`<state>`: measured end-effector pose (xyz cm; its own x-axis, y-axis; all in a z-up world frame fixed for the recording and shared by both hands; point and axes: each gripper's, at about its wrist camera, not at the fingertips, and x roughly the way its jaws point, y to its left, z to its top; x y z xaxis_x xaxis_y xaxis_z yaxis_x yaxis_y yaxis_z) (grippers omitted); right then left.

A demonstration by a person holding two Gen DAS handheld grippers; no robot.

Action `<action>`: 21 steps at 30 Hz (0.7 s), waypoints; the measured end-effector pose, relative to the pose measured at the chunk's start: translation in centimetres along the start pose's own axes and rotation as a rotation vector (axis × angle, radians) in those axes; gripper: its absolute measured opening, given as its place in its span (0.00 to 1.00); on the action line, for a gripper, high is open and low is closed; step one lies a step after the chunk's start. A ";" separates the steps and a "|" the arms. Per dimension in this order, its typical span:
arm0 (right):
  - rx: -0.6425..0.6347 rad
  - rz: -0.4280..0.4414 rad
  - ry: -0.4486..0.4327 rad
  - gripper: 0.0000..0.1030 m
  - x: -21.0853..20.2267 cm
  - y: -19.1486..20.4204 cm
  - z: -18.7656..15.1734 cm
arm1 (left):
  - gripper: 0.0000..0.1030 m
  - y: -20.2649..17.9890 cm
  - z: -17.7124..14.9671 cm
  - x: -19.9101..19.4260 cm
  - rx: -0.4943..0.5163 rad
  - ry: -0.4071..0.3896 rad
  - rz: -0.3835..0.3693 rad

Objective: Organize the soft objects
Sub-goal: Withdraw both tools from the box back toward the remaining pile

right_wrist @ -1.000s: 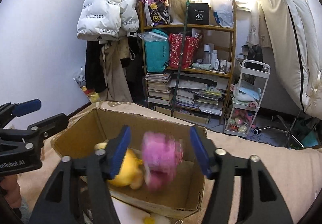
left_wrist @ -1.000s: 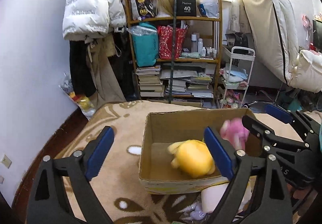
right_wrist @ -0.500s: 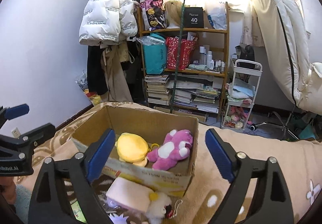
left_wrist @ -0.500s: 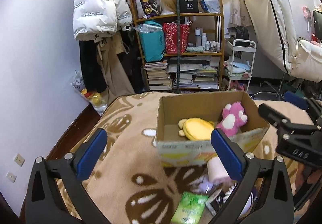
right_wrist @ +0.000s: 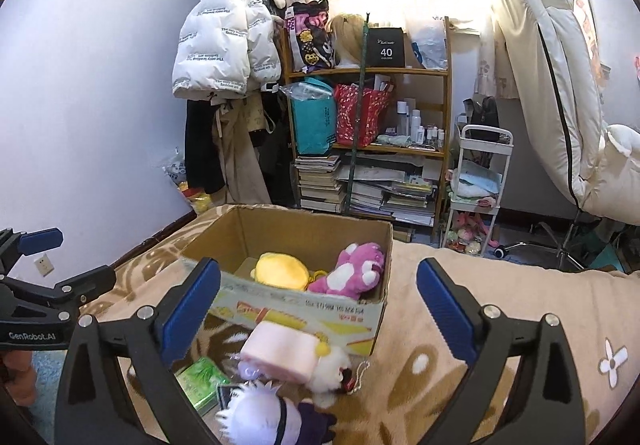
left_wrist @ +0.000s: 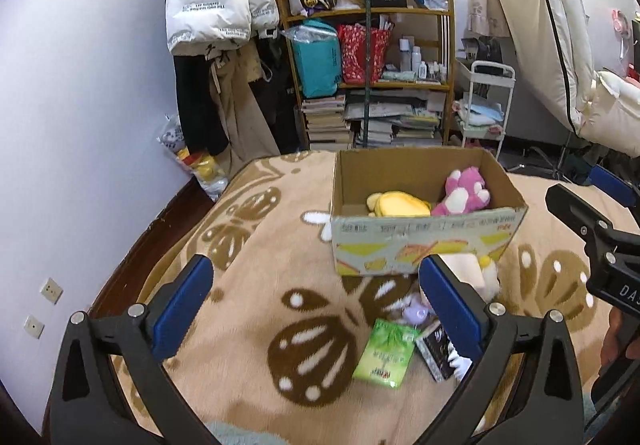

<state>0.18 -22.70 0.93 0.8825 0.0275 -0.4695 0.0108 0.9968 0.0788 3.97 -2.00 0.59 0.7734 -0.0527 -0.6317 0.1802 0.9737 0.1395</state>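
Right hand-held gripper (right_wrist: 318,293) opening wide, empty; pink plush (right_wrist: 280,351) just below-ahead, long axis crosswise, before box (right_wrist: 304,311).

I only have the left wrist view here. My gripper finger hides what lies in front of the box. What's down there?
Observer: A pink plush block lies right against the cardboard box.
Operator: Anything nearer?
Observer: A white-haired doll in purple, low between the open right gripper's fingers.
Operator: Is the right gripper carrying anything?
Observer: No, nothing sits between its pads.
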 end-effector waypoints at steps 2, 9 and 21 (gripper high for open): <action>-0.002 -0.001 0.017 1.00 -0.6 0.3 -0.5 | 0.98 0.2 -0.4 -0.3 -0.005 0.011 -0.003; -0.005 0.015 0.070 1.00 -1.4 1.1 -2.0 | 0.98 0.5 -1.0 -0.4 -0.008 0.052 -0.014; 0.029 0.020 0.167 1.00 0.7 0.6 -4.0 | 0.98 0.0 -1.9 2.6 -0.005 0.151 -0.040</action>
<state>-1.05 -21.79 -2.90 0.7923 0.0614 -0.6070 0.0102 0.9935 0.1138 4.88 -1.70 -2.52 0.6650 -0.0583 -0.7445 0.2058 0.9726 0.1077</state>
